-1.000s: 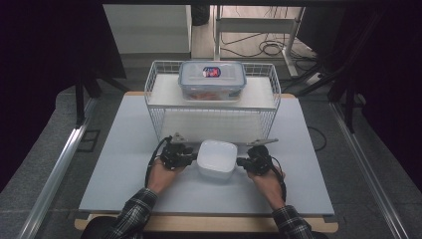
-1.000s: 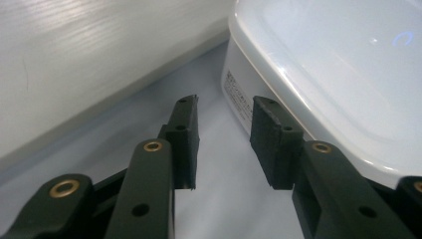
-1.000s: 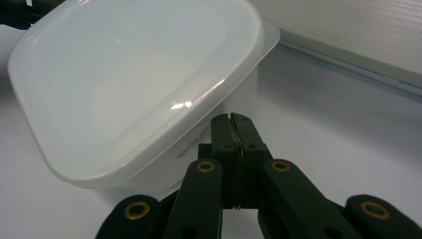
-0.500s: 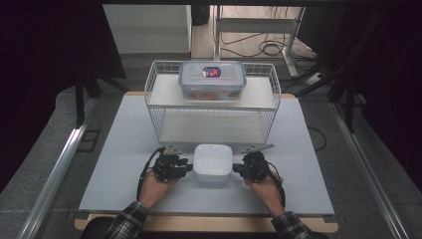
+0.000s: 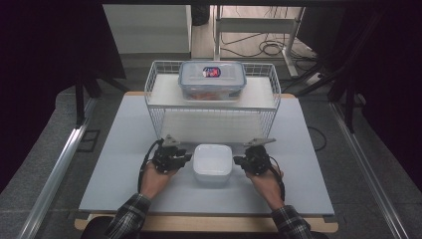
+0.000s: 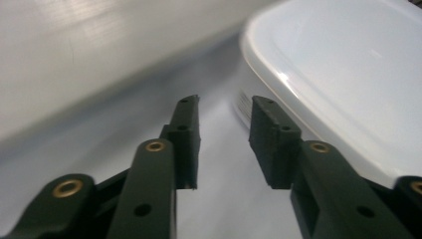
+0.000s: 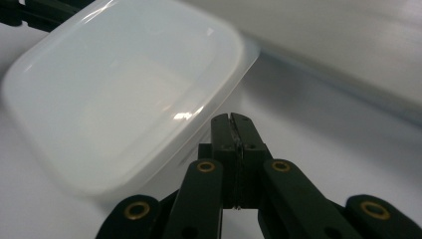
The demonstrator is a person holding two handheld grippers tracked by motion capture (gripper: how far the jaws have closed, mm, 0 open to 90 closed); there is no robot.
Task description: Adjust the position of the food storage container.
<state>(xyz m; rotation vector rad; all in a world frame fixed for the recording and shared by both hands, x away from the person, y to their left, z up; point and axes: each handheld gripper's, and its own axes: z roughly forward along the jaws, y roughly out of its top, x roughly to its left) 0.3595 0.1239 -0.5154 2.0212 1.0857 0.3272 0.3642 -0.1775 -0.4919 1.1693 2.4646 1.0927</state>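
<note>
Between tongs: white tub (image 5: 212,163) | left tongs (image 6: 224,115) parted | right tongs (image 7: 233,119) closed

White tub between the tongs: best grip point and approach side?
Take the white tub by its protruding top rim, pinched from its two opposite sides where the left tongs and right tongs already flank it. The rim overhangs sloped, smooth walls, so the lip likely gives a better hold than the body.

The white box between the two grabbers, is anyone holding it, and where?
Nothing is held. The left gripper is open beside the white box, its jaws apart with nothing between them. The right gripper is shut, with the box's rim beside it, not in it.
</note>
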